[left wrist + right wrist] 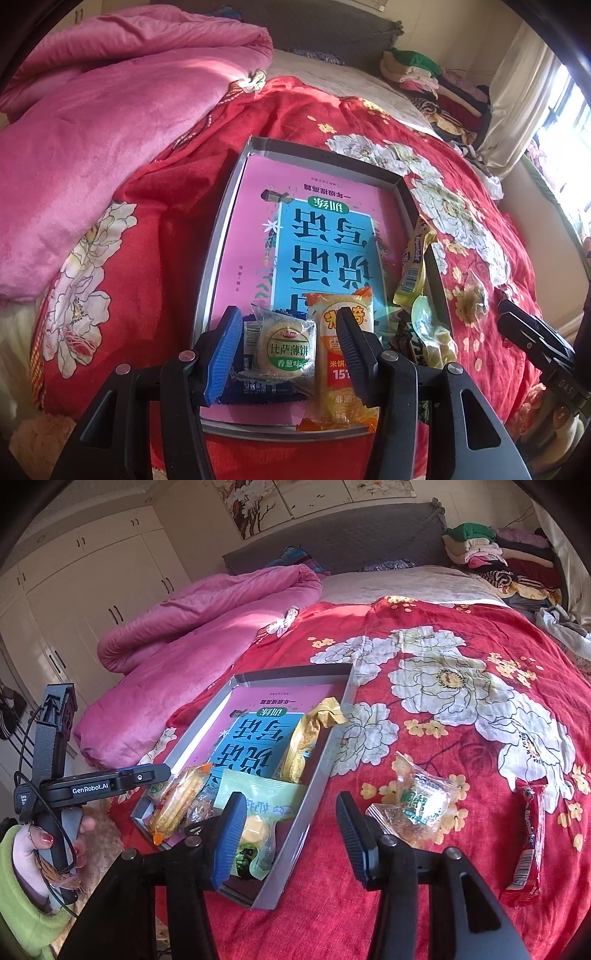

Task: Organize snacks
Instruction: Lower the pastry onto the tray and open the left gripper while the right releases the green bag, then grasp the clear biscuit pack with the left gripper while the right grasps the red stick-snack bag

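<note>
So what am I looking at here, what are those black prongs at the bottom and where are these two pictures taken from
Those prongs are two handheld claws, one in each of a person's hands, each with a camera looking out along its fingers. One picture is from the left claw, the other from the right claw. Both hang over a red flowered bedspread. On it sits a shallow grey cardboard tray already holding several snacks. The left claw is open around a round biscuit in a clear wrapper, not squeezing it. The right claw is open and empty. Two clear-wrapped sweets and a long red packet lie outside the tray.
</note>
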### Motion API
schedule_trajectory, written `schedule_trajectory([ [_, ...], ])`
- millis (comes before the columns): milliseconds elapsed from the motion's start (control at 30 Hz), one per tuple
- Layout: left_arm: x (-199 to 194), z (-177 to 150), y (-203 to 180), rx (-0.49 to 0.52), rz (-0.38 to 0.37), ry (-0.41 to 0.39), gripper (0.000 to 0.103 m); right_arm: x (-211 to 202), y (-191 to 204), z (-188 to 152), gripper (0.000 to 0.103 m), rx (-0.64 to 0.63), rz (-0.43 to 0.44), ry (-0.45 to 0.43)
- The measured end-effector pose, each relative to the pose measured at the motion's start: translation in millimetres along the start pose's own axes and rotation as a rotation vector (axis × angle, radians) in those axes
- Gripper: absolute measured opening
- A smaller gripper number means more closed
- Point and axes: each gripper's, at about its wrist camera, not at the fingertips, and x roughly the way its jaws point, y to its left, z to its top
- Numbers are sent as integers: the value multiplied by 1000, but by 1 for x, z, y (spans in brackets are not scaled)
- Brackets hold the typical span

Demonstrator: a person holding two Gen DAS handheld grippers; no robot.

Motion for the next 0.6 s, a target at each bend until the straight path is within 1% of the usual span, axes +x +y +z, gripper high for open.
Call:
schedule_trajectory([
  [133, -6, 2, -1, -1, -13, -30, 62, -11, -5, 2, 50, -23, -55, -25],
  [267, -13, 3, -4, 8, -30, -65, 65, -24, -13, 5, 51, -36, -108, -57],
  [333, -16, 3, -7, 19, -34, -81, 67, -30, -18, 6, 55, -37, -130, -72],
  [400, -21, 3, -10, 29, -38, -102, 68, -35, -23, 7, 56, -36, -153, -86],
  [533, -32, 4, -15, 31, -87, -144, 73, -47, -35, 9, 57, -21, -191, -113],
  [600, -35, 4, -19, 33, -104, -151, 74, -54, -42, 9, 57, -8, -211, -126],
])
